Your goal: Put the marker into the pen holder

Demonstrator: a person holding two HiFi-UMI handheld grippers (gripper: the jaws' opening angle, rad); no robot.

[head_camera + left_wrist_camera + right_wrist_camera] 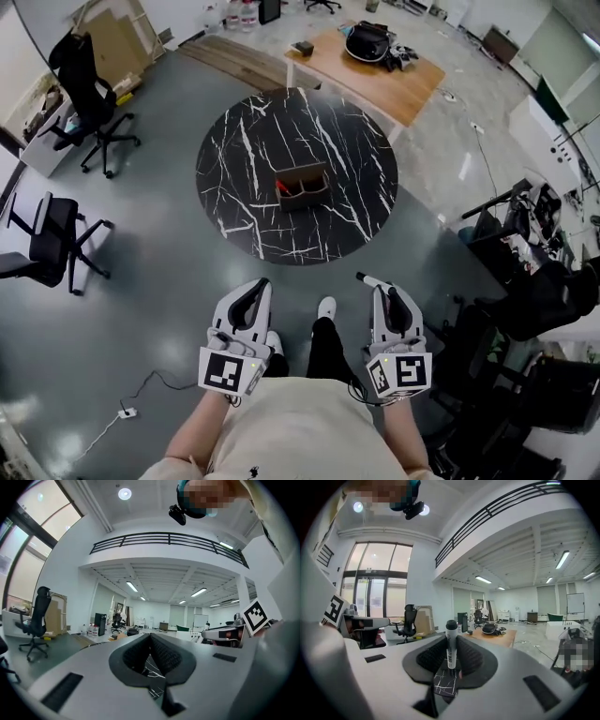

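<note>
The brown pen holder (302, 186) stands near the middle of the round black marble table (244, 150), with something red in it. Both grippers are held low, well short of the table. My right gripper (384, 292) is shut on the white marker (368, 278), which pokes out to the left of its tips. In the right gripper view the marker (451, 651) stands upright between the pads of the right gripper (451, 638), black end up. My left gripper (260, 286) is shut with nothing in it; in its own view the left gripper (150, 637) shows its pads meeting.
A wooden desk (375, 66) with gear stands beyond the table. Two black office chairs (89, 103) (52, 239) stand at the left. Dark equipment and stands (525, 281) crowd the right side. A cable with a plug block (127, 411) lies on the floor at lower left.
</note>
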